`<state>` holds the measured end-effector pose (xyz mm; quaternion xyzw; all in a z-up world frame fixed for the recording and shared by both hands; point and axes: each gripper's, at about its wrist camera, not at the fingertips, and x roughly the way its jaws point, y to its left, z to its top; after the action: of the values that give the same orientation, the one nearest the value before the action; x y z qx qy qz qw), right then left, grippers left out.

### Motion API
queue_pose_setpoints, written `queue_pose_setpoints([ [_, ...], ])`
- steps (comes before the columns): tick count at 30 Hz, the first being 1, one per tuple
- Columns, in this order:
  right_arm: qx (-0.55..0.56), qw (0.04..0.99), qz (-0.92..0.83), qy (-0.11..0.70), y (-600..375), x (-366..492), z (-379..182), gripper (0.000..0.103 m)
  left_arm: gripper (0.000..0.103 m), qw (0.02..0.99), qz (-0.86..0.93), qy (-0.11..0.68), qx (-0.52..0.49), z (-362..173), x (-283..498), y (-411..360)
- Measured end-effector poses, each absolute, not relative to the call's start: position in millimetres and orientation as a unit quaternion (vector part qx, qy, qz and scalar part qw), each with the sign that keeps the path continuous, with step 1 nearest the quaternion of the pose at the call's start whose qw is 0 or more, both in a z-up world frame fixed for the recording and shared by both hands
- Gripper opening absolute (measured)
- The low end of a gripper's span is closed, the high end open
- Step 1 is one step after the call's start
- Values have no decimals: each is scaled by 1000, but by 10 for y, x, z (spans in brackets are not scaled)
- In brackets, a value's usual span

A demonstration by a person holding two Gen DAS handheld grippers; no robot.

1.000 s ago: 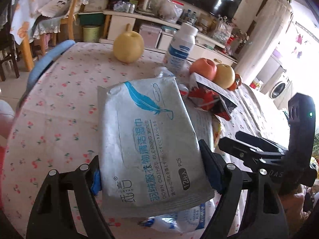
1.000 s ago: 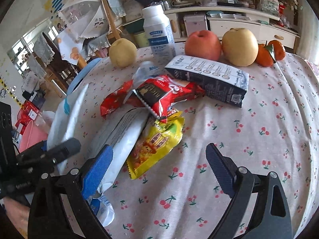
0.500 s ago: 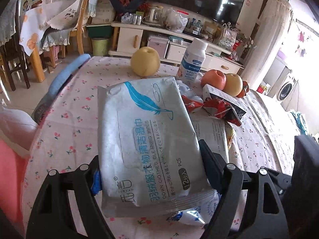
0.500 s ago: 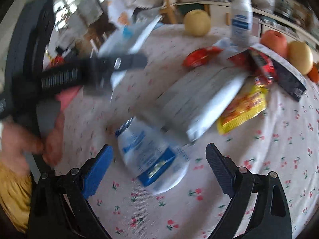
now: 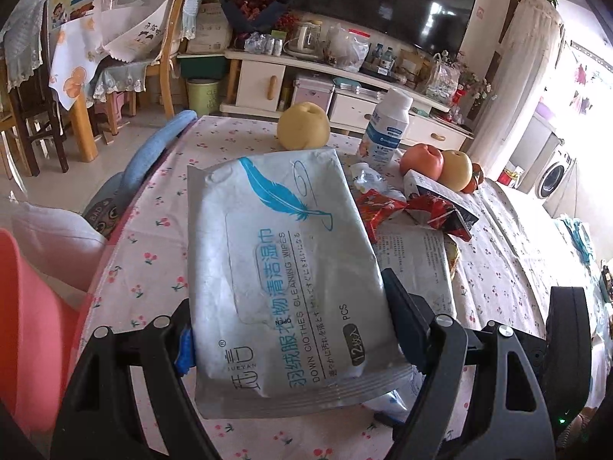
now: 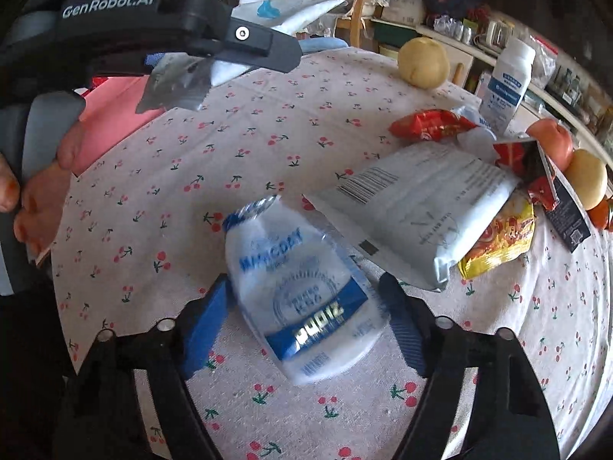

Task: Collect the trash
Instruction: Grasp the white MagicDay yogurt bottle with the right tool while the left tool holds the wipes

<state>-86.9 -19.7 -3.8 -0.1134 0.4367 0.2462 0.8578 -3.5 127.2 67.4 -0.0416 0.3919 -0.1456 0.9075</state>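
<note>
A cherry-print cloth covers the round tabletop (image 6: 291, 142), with a cluttered living room behind it. Nearest in the right wrist view, the right tongs (image 6: 306, 306) stand wide around a white and blue pouch (image 6: 302, 299) lying on the cloth; whether the pads touch it is unclear. Just beyond lies a flat white mailer bag (image 6: 417, 214), overlapping a yellow snack wrapper (image 6: 502, 237) and with a red wrapper (image 6: 429, 124) behind it. The left tongs (image 5: 287, 326) are clamped on a grey wipes pack (image 5: 279, 260) printed with a blue feather, held flat above the tabletop and hiding much of the litter. A pink bin (image 5: 27, 306) sits at the table's left edge. Farther off stand a yellow pear (image 5: 302, 130), a white bottle (image 5: 387, 130), an apple (image 5: 421, 161) and a dark carton (image 6: 567, 214).
</note>
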Motion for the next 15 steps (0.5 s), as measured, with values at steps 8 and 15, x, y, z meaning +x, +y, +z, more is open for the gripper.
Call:
queue_pose_setpoints([
  [8,-103,867,227,431,-140,-875,-54,71,80,913,-140,381,-43,750,-121,1391],
  [15,-94,876,211,424,-42,-1012,-32,71,80,919,-130,368,-54,839,-189,1584],
])
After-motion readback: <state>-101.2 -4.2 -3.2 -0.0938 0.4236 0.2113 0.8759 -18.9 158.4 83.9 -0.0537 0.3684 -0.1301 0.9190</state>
